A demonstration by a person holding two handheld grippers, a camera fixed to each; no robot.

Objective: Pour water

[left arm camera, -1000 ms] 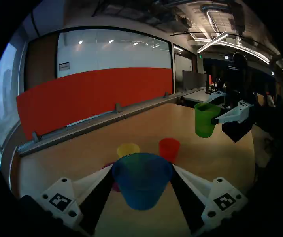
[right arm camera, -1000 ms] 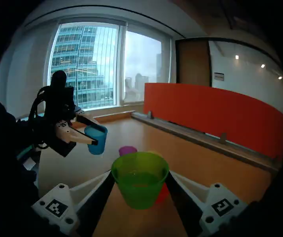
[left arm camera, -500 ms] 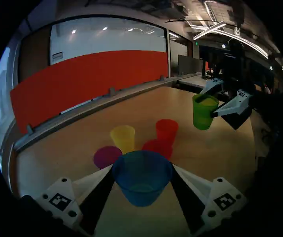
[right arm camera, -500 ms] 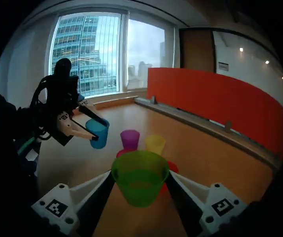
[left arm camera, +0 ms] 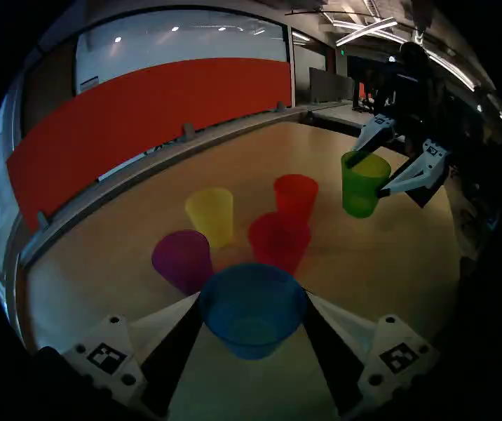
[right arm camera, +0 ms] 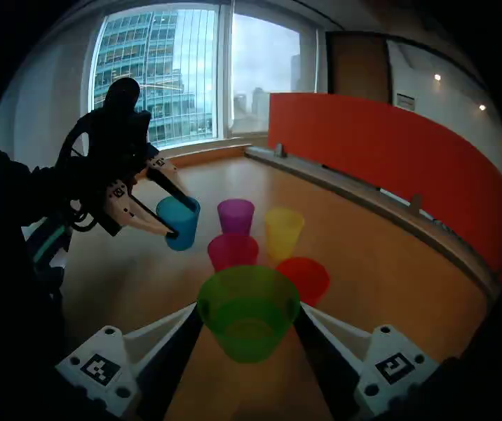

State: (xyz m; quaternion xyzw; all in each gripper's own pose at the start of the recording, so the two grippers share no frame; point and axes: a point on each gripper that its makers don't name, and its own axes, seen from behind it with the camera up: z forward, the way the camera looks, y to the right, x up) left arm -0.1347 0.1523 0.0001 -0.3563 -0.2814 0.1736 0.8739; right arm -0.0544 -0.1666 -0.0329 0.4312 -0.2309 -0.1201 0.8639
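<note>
Translucent blue plastic cup (left arm camera: 252,312) sits right between the left gripper's (left arm camera: 252,299) two fingers, both white fingers pressing on its sides, mouth up toward the camera. I honestly can't tell if there's water in it.

Same deal on the other side: the translucent green plastic cup (right arm camera: 249,319) is clamped between the right gripper's (right arm camera: 249,309) fingers, one finger on each side, upright.

Just past the left fingertips, four more plastic cups stand on the light wooden table (left arm camera: 391,266) in a tight bunch: a purple cup (left arm camera: 182,259) off the left finger, a pinkish-red cup (left arm camera: 279,238) dead ahead, a yellow cup (left arm camera: 211,214) behind the purple one and an orange-red cup (left arm camera: 296,196) behind the pinkish one. Further out beyond the right finger, the right gripper shows up holding the green cup off the table, well apart from the bunch.

In the right gripper view the same four cups sit just ahead of the fingertips, and the left gripper with the blue cup hangs beyond the left finger, near the purple one, tipped a touch. A long orange partition panel (left arm camera: 146,112) runs along the table's far edge.
</note>
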